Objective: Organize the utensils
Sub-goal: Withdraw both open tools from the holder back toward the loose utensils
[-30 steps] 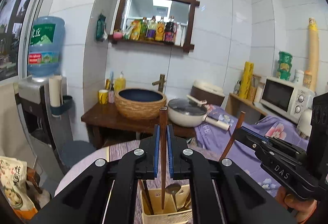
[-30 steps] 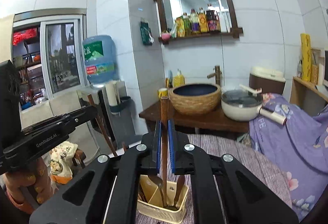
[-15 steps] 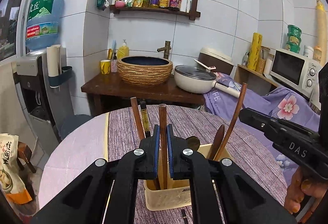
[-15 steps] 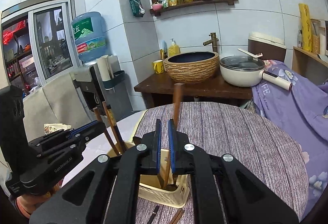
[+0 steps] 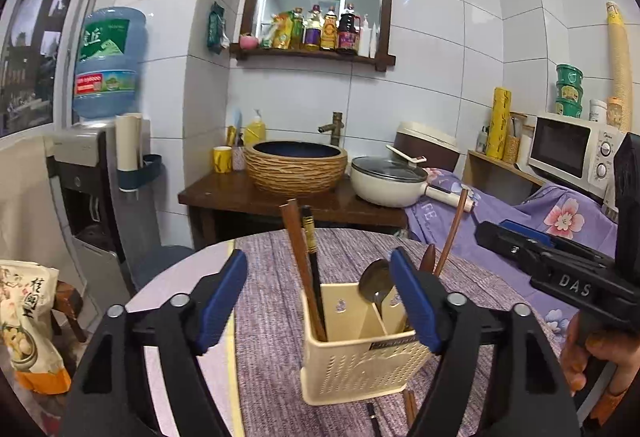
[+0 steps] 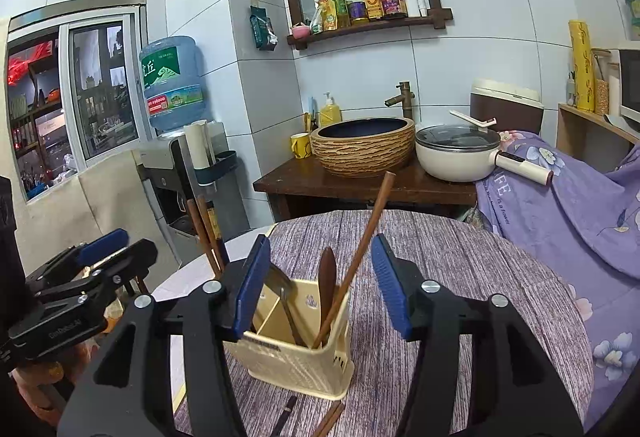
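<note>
The cream utensil holder stands on the round desk, just ahead of both claws, with chopsticks and a spoon upright inside. The left claw and right claw are opening, pads clear of everything, the holder between each pair. More chopsticks lie on the desk at its foot.

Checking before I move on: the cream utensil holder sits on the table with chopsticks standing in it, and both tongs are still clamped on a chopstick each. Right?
Not quite. The cream utensil holder does sit on the table with chopsticks standing in it, but neither tongs grip anything: the left tongs and right tongs are opening, pads clear of the chopsticks, as both wrist views show.
</note>
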A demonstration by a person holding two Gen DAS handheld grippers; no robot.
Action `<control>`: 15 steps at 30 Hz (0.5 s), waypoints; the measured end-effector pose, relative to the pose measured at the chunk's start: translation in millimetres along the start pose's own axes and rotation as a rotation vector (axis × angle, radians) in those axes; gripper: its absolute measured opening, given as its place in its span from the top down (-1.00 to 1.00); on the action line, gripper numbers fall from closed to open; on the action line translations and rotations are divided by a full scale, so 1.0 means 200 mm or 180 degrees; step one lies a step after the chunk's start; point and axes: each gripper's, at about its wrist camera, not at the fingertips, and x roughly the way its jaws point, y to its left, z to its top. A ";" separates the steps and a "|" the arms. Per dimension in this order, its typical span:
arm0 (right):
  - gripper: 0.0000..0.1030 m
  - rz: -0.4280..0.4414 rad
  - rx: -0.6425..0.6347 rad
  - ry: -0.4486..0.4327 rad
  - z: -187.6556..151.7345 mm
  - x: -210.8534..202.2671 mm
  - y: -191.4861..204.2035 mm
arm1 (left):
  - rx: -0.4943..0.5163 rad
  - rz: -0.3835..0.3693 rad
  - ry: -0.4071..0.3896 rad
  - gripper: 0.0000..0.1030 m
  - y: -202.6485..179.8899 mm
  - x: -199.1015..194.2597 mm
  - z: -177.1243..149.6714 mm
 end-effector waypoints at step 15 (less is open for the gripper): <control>-0.23 -0.0044 -0.0113 0.0451 -0.35 -0.16 0.07 | -0.0220 0.0147 0.0459 -0.72 0.12 -0.07 -0.33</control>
